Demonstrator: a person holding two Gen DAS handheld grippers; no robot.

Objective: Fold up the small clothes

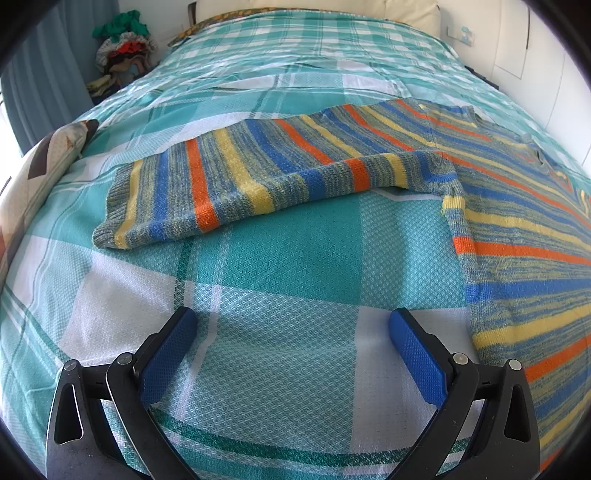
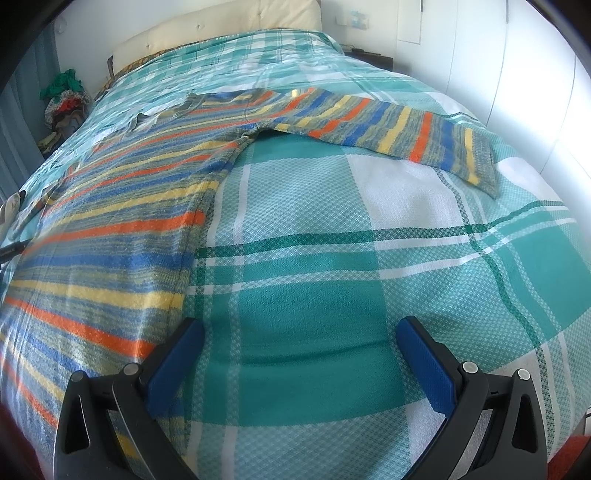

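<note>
Left gripper (image 1: 291, 325): fingers wide apart, empty, sleeve (image 1: 236, 177) at 12 o'clock.
Right gripper (image 2: 301, 336): fingers apart, empty.
Risk: sweater (image 2: 110, 229) knit may stretch or drag the bedspread (image 2: 332, 277).

Sweater (image 1: 369, 162): knitted yarn, matt, slightly fuzzy, ribbed at cuff and hem; bedspread (image 1: 295, 258): woven cloth with fine raised diamond texture, matt, faint sheen on the far folds; left gripper (image 1: 293, 332) and right gripper (image 2: 301, 339): black smooth plastic frames, semi-gloss, with small shiny metal pins; pads (image 1: 417, 354): blue, finely stippled, rubbery, matt; headboard (image 2: 221, 26): cream, smooth, tufted upholstery.
</note>
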